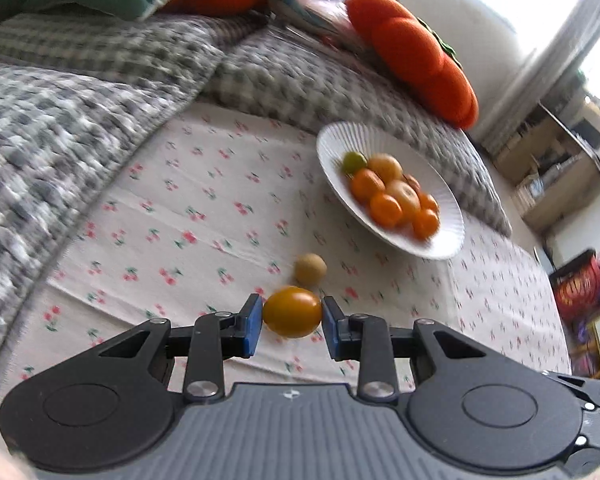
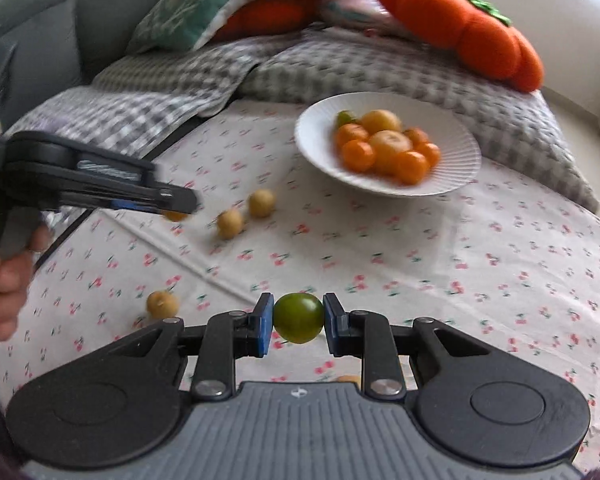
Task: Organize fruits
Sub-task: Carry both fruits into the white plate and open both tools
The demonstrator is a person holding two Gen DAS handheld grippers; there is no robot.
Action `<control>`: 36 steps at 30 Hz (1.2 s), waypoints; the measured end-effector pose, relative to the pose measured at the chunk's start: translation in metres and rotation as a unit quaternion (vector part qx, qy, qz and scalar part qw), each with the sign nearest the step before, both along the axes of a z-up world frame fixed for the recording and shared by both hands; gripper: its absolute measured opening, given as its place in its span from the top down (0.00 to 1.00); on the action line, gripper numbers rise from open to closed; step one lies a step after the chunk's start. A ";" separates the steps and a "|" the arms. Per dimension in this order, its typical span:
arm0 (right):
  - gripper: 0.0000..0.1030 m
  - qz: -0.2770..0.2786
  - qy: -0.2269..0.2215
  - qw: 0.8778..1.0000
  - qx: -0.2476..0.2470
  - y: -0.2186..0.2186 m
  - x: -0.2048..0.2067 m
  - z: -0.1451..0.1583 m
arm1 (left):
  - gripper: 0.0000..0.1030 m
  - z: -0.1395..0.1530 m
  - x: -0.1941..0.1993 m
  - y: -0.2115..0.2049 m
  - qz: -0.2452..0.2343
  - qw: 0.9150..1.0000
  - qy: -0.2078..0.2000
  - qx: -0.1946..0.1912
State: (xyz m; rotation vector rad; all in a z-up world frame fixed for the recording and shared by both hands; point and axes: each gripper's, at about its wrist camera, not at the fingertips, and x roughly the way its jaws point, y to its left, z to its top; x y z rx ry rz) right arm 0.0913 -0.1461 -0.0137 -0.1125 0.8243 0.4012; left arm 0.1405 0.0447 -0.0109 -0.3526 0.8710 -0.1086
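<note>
An orange-yellow fruit (image 1: 292, 311) was clamped between the pads of the left gripper (image 1: 292, 320), and a small green fruit (image 2: 299, 317) was pinched in the right gripper (image 2: 299, 322), both held above the cherry-print cloth (image 2: 440, 272). The white plate (image 2: 312, 128), already heaped with fruit, sat toward the cloth's far edge. Either round fruit could have been squeezed out of its narrow pads, and a dropped one might have knocked the pile loose or rolled among the tan fruits (image 2: 230, 223) near the cloth's left edge.

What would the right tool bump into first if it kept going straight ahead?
Probably the cherry-print cloth just beyond the round green fruit the right tool grips; farther on sits the white ribbed plate of orange fruits, though depth is unclear.
</note>
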 end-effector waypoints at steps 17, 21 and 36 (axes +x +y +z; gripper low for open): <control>0.77 -0.085 -0.003 0.995 0.054 -0.044 0.037 0.011 | 0.73 0.008 0.018 -0.015 -0.023 1.000 -0.013 -0.011; 0.77 -0.086 -0.008 0.994 0.064 -0.046 0.051 0.010 | 0.73 0.015 0.026 -0.023 -0.032 0.999 -0.021 -0.017; 0.77 -0.053 -0.053 0.997 0.033 -0.026 0.086 0.000 | 0.73 0.009 0.084 -0.039 -0.039 0.998 -0.045 -0.037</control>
